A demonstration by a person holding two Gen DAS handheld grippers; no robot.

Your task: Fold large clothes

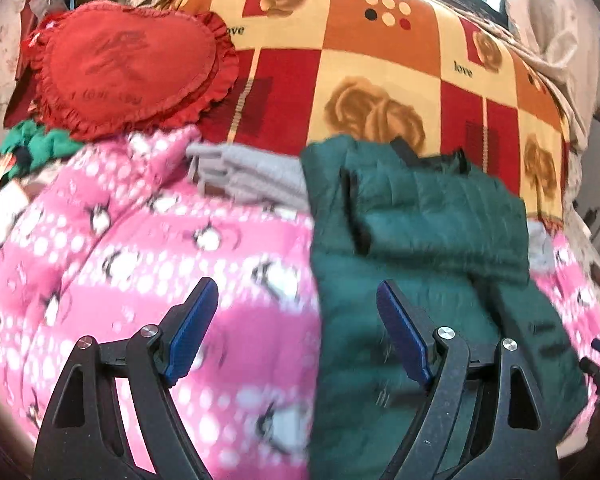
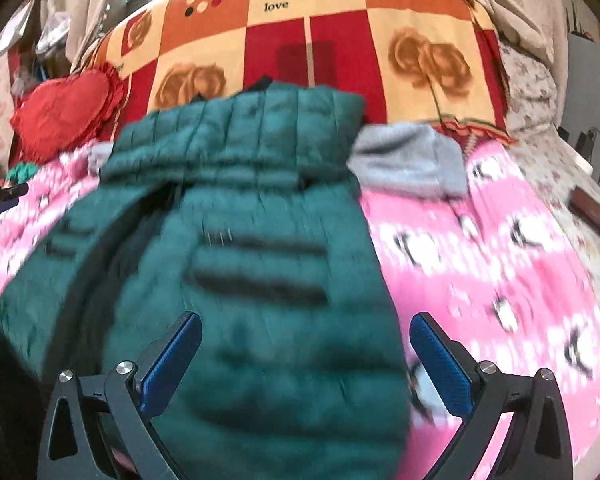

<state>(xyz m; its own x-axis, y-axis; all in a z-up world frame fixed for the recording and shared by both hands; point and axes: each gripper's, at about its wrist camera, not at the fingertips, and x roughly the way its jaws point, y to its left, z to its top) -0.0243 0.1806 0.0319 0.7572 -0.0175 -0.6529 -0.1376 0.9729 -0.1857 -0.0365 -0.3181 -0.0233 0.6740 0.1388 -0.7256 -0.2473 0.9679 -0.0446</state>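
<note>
A dark green quilted jacket lies partly folded on a pink penguin-print blanket; it also shows in the right wrist view. My left gripper is open and empty, above the jacket's left edge where it meets the blanket. My right gripper is open and empty, over the near part of the jacket and its right edge. A grey garment lies under the jacket's far side and sticks out at its right in the right wrist view.
A red heart-shaped cushion lies at the far left of the bed. A red, orange and cream rose-print blanket covers the far side. Green fabric lies left of the cushion. Pale bedding is bunched at the far right.
</note>
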